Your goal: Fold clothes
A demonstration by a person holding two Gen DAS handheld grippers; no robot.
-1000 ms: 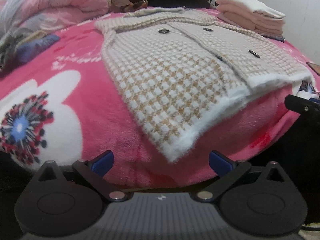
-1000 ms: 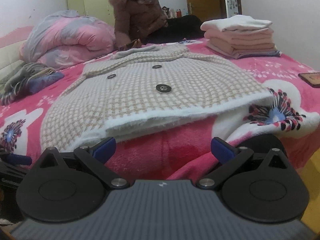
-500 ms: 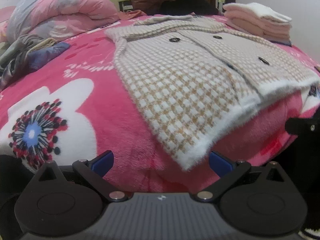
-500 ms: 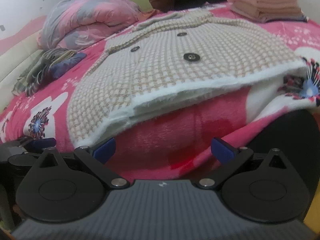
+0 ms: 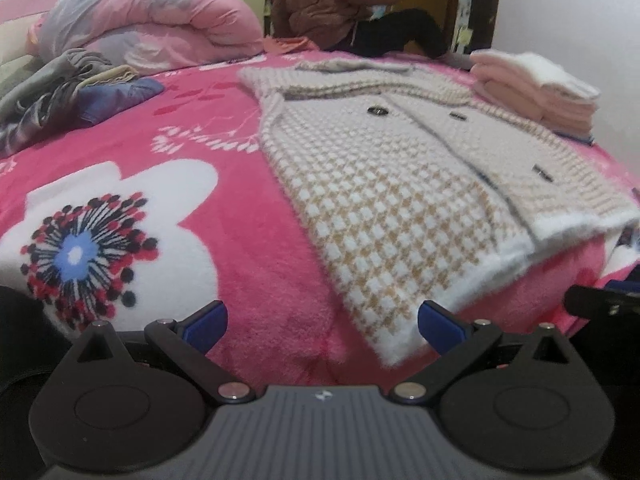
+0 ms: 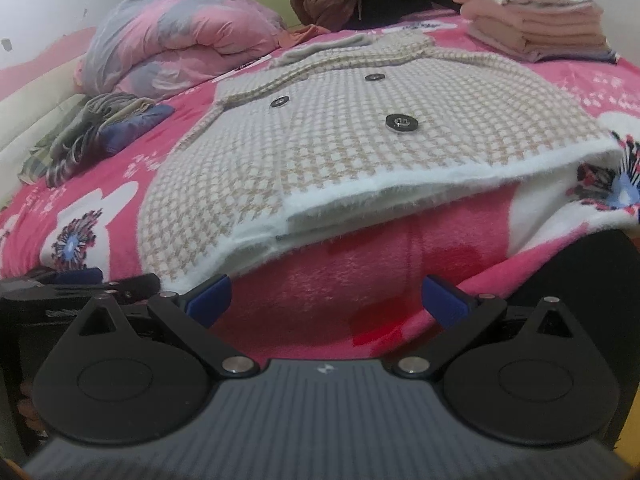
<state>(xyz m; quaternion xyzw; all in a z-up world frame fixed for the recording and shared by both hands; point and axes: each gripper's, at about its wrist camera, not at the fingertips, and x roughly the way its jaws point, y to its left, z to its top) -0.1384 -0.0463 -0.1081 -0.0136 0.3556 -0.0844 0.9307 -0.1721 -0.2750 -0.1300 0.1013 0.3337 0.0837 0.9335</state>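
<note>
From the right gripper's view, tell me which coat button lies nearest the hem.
The largest, shiny round button, lowest on the checked coat; the other two buttons sit farther up toward the collar.

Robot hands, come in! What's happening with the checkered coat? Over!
Left gripper open, empty, at the coat's near hem corner. Right gripper open, empty, short of the hem. Coat flat on the pink blanket, unfolded. Nothing in the way.

Your right gripper [image 6: 325,298] hangs with its jaws spread wide and empty, just short of the checked jacket's [image 6: 360,148] fluffy white hem, which lies ahead of both fingertips on the pink blanket [image 6: 320,280].
</note>
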